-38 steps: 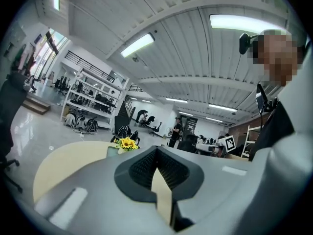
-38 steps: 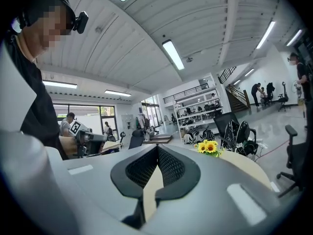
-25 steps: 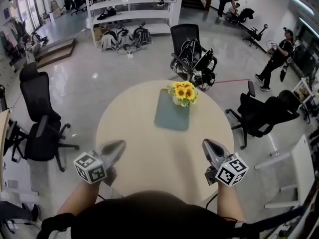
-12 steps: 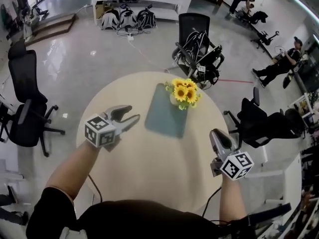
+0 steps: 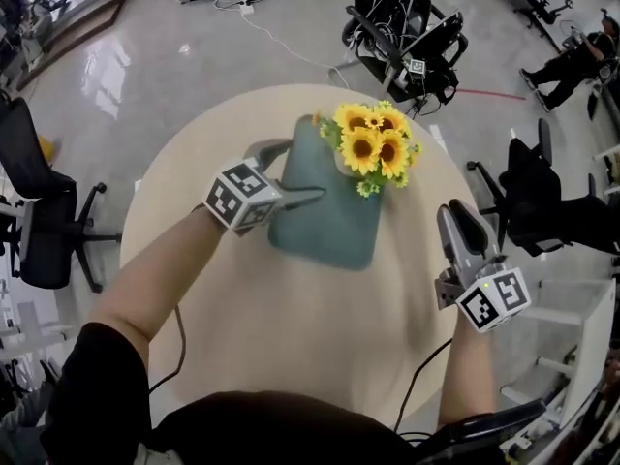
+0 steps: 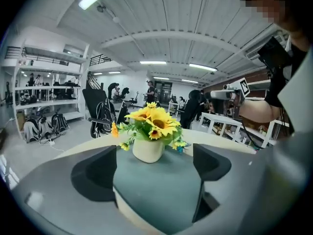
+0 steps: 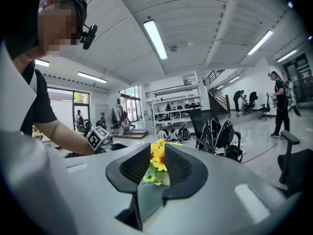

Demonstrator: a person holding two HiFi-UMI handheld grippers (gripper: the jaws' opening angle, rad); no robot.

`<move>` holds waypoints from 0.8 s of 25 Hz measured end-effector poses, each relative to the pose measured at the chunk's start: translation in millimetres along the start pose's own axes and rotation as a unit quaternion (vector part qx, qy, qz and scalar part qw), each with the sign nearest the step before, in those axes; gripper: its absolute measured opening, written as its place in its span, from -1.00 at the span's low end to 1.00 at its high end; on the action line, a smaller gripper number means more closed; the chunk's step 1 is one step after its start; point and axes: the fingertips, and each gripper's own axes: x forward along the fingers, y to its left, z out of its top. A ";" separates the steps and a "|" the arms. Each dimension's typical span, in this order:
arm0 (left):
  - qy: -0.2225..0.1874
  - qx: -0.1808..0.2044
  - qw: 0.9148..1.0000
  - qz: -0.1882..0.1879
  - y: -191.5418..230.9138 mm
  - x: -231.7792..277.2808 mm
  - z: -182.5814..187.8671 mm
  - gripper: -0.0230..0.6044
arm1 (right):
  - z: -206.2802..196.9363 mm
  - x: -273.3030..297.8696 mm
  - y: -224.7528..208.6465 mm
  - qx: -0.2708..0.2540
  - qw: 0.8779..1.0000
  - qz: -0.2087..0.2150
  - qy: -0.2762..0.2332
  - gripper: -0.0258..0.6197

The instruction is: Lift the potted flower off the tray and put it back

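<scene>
Left gripper [image 5: 305, 169] has swung in over the teal rectangular tray [image 5: 334, 229] holding the white-potted yellow sunflowers [image 5: 374, 149]. Its jaws just opened wide, nothing gripped. Right gripper [image 5: 453, 213] jaws just opened a narrow gap, empty too.

Glossy grey floor [image 5: 194, 66], black office chairs [image 5: 44, 221], white shelving [image 6: 44, 88], ceiling strip lights [image 7: 156, 38]

Round beige table [image 5: 291, 356] on a glossy grey floor [image 5: 155, 76]. Black office chair [image 5: 39, 211] off to the left, second chair [image 5: 542, 197] to the right. Third chair [image 5: 402, 27] beyond the far edge, heaped with dark bags and cables. White cable [image 5: 289, 45] trailing across the floor, red line [image 5: 489, 93] further right. Person in black [image 5: 576, 61] at top right. White shelving [image 6: 49, 88] with bags beneath by the far wall, strip lights [image 7: 156, 38] overhead.
</scene>
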 end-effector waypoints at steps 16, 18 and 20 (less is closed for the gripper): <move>0.042 0.090 0.992 -0.075 18.9 148.4 -31.0 0.88 | -40.6 38.2 -59.8 0.000 1.000 0.005 -0.018 -0.57; 0.048 0.097 0.991 -0.084 13.7 158.4 -32.5 0.89 | -42.4 37.4 -61.4 0.000 1.000 0.006 -0.020 -0.57; 0.045 0.091 0.991 -0.091 11.3 166.6 -32.4 0.89 | -46.6 38.4 -63.5 0.002 1.000 0.007 -0.020 -0.58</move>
